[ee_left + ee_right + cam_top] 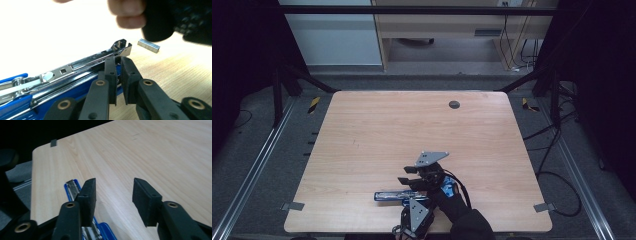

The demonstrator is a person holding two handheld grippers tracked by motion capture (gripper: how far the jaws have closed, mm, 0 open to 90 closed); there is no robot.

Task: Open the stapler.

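A blue stapler (392, 196) lies swung open near the table's front edge, its chrome staple rail (75, 67) bare. My left gripper (412, 201) comes in from the front edge, and its tips (119, 62) stand against the rail's front end with a narrow slit between the pads; nothing shows pressed in the slit. A short strip of staples (148, 45) lies on the wood just past the stapler's nose. My right gripper (404, 175) hovers just behind the stapler, open (113, 187), with bare wood between its jaws and the stapler (72, 186) under its left jaw.
The wooden table (362, 130) has a round dark grommet (454, 104) near its far edge. Metal brackets (292, 205) (544, 206) sit at the front corners. Black frame rails and cables run along the floor on both sides. A hand (130, 12) holds the right gripper.
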